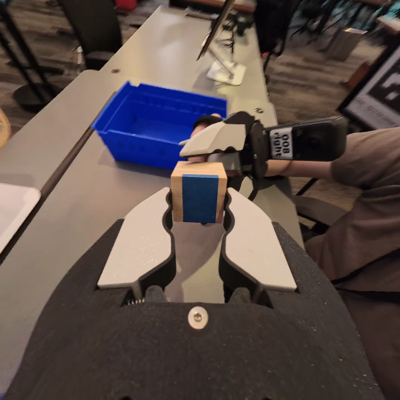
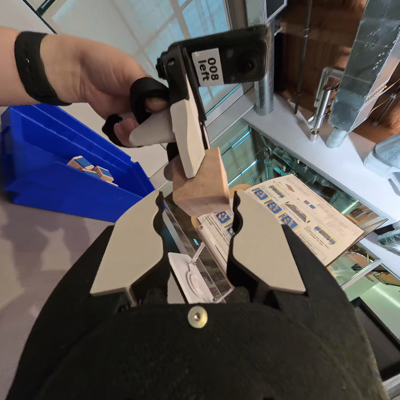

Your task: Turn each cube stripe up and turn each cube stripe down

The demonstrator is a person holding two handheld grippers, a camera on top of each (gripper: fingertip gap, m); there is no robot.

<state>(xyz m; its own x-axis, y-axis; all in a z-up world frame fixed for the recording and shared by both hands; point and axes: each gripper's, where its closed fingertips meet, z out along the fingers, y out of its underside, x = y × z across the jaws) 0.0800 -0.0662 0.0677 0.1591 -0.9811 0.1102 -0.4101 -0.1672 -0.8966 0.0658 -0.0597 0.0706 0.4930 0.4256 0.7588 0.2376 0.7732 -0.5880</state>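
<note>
My left gripper [image 1: 199,192] is shut on a wooden cube [image 1: 200,207] and holds it above the grey table [image 1: 91,194]. The cube's blue stripe [image 1: 200,198] faces the left wrist camera, standing vertical. My right gripper [image 2: 198,194] is open, its tips either side of the same cube [image 2: 203,192], which shows only bare wood from this side. In the left wrist view the right gripper [image 1: 194,157] comes in from the right, just above and behind the cube. In the right wrist view the left gripper [image 2: 184,171] clamps the cube from above.
A blue bin [image 1: 160,125] sits on the table beyond the cube, its inside looking bare. In the right wrist view a blue bin [image 2: 65,190] holds several striped cubes [image 2: 93,171]. A printed instruction sheet [image 2: 303,216] stands behind. A white tray [image 1: 13,207] lies at the left.
</note>
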